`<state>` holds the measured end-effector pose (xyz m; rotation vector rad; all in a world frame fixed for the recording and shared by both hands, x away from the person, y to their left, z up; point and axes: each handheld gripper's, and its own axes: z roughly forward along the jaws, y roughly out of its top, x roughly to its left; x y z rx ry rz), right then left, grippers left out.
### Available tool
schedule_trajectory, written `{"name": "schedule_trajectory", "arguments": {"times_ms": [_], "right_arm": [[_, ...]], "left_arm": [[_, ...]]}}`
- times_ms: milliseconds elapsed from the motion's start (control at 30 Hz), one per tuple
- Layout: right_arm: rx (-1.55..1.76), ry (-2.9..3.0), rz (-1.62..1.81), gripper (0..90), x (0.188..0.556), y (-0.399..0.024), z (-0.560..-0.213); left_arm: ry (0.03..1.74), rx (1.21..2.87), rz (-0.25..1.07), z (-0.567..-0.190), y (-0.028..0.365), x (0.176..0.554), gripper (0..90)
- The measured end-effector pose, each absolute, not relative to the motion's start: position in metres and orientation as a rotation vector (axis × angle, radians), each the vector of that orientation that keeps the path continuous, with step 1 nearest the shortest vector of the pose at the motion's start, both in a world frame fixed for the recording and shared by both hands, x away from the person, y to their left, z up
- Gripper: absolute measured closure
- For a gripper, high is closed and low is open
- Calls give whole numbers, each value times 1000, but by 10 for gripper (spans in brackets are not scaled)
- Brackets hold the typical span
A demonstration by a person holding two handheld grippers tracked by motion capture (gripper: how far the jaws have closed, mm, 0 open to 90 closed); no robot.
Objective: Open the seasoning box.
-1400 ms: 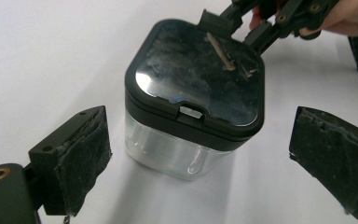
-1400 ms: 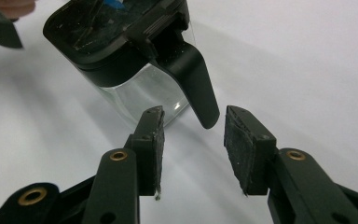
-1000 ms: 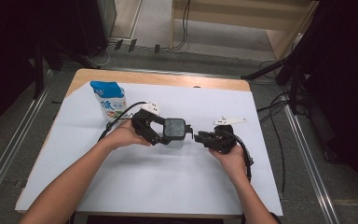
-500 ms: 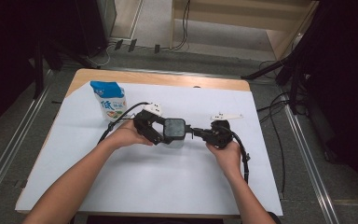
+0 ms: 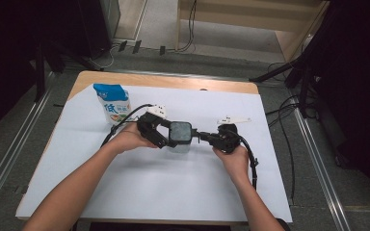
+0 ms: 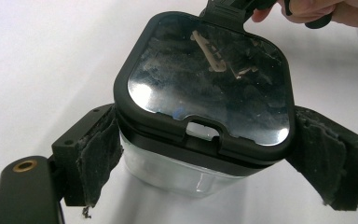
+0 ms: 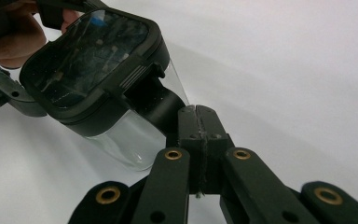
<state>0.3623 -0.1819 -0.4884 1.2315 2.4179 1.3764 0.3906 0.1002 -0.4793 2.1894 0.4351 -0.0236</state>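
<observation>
Container with the dark lid sits mid-table, your left tool clamped on its clear sides, right tool pinched on the lid's flap.

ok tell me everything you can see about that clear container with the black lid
The container has a clear, rounded-square body that looks like plastic or glass, with nothing visible inside, and a black-framed lid with a glossy, smudged window and a front notch. A black latch flap hangs down one side. It sits tilted over the white table cover, mid-table. The left tool clamps its body from both sides; the right tool is shut on the latch flap.
</observation>
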Motion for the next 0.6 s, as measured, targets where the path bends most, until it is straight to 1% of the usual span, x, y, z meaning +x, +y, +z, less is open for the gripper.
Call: {"name": "schedule_trajectory", "arguments": {"times_ms": [600], "right_arm": [[1225, 2423, 1375, 900, 362, -182, -488]], "left_arm": [[424, 2191, 7, -469, 106, 387, 174]]}}
